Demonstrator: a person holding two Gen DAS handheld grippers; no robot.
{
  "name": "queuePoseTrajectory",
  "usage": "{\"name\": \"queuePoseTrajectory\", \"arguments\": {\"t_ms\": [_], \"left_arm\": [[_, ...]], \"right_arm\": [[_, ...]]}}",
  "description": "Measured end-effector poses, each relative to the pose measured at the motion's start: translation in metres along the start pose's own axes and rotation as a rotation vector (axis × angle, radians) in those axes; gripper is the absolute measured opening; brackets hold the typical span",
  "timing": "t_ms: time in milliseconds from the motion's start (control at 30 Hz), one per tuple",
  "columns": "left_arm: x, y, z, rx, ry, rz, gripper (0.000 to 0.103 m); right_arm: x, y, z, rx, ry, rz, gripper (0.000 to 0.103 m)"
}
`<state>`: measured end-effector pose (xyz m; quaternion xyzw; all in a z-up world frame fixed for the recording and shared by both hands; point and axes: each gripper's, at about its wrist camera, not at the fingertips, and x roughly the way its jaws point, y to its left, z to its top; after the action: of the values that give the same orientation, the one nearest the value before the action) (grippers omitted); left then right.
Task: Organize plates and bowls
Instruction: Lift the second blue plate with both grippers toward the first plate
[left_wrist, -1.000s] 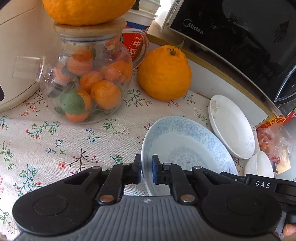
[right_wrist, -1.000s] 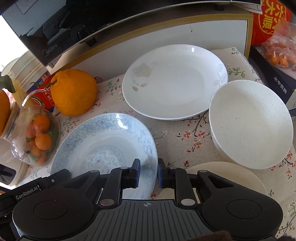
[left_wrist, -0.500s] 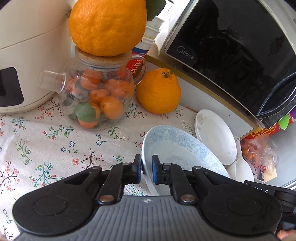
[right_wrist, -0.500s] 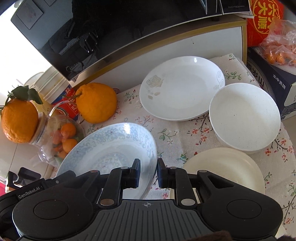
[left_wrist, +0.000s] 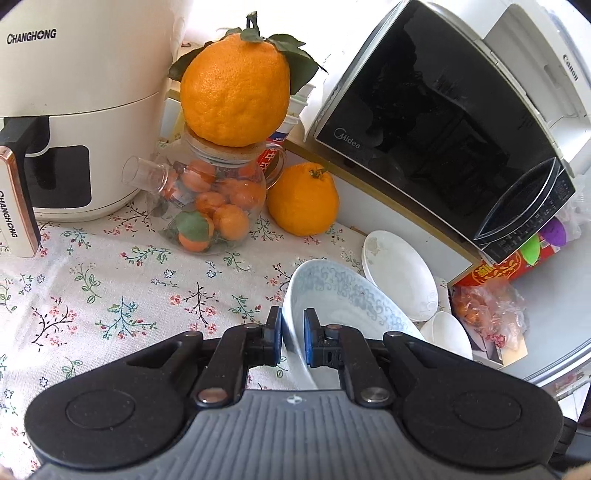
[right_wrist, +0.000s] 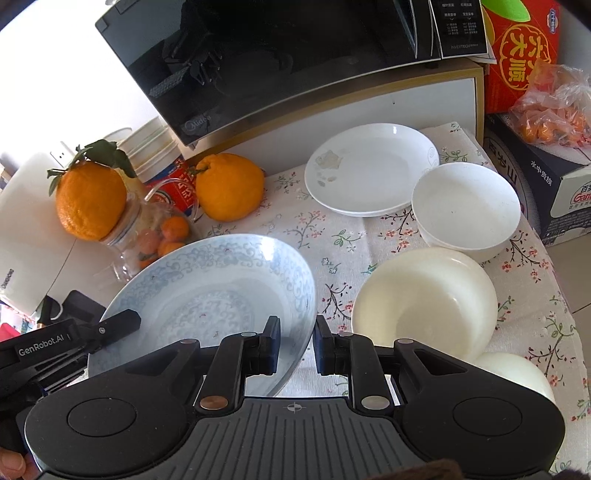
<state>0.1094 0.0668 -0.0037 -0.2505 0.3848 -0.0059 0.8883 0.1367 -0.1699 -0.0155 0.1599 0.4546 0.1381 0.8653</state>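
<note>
The blue plate (right_wrist: 207, 295) hangs tilted above the cloth (right_wrist: 332, 236), its rim pinched on opposite sides by the left gripper (left_wrist: 292, 341) and right gripper (right_wrist: 295, 345), likely to share its weight; beyond the right gripper sits a white plate (right_wrist: 369, 170); bowls (right_wrist: 424, 299) crowd its right side; bare cloth lies left of the left gripper.
</note>
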Motion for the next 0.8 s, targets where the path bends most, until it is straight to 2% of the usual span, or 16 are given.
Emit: {"name": "queuePoseTrajectory", "arguments": {"t_ms": [167, 800], "left_arm": [[-0.023, 0.002, -0.006, 0.0, -0.027, -0.023, 0.01], [-0.058, 0.03, -0.026, 0.0, -0.039, 0.016, 0.01]], "right_arm": [[-0.016, 0.004, -0.014, -0.002, -0.007, 0.028, 0.019], [-0.026, 0.031, -0.05, -0.03, 0.011, 0.055, 0.019]]}}
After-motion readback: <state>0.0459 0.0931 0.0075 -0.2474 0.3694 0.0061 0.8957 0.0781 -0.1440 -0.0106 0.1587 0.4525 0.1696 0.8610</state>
